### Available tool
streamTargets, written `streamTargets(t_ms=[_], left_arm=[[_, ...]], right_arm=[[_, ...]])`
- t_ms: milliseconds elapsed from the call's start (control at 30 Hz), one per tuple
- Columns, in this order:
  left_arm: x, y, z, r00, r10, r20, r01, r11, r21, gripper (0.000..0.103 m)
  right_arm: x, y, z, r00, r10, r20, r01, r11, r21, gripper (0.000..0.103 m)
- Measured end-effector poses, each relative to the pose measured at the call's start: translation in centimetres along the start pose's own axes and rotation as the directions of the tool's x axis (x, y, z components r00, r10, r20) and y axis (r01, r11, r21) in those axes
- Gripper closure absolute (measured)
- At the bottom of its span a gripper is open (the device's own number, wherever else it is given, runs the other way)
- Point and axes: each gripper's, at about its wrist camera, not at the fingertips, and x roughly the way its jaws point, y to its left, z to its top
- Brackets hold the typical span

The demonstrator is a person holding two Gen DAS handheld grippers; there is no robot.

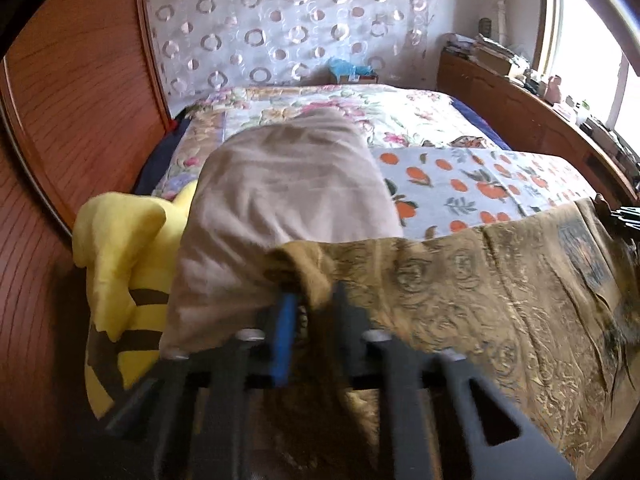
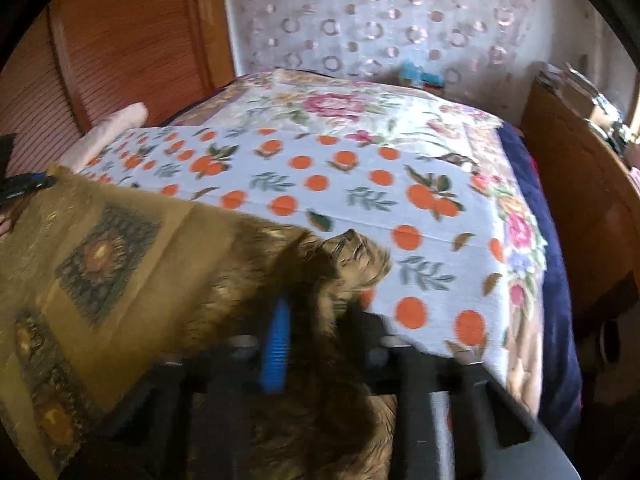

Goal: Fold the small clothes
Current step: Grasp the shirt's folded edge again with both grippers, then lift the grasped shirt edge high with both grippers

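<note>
Mid-fold: olive patterned cloth stretched above the bed, one corner clamped in the left tool, the other in the right tool. Next, likely: carry both corners together, taut and level, onto the opposite edge. Both tools roughly level, pointing toward the headboard.

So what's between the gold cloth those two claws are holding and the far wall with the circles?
In both views, bare bedding: an orange-print sheet beyond the gold cloth, then a floral quilt up to the wall. In the left view, a beige cloth also lies there.
</note>
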Motion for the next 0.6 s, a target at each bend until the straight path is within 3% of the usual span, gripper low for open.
streamTargets(t_ms=[167, 333, 600], left_arm=[[-5.5, -1.6, -0.4, 0.994, -0.025, 0.108, 0.023, 0.999, 0.022, 0.096], [-13.3, -3.9, -0.6, 0.968, -0.042, 0.249, 0.027, 0.998, 0.062, 0.097], [-28.4, -5.2, -0.6, 0.869, -0.076, 0.488, 0.045, 0.996, 0.075, 0.097]], right_arm=[[-3.7, 0.8, -1.3, 0.993, 0.015, 0.113, -0.015, 1.0, 0.005, 0.097], [-11.3, 1.8, -3.3, 0.96, 0.008, 0.281, -0.011, 1.0, 0.01, 0.097], [-26.0, 4.4, -6.2, 0.877, -0.028, 0.479, 0.049, 0.998, -0.03, 0.097]])
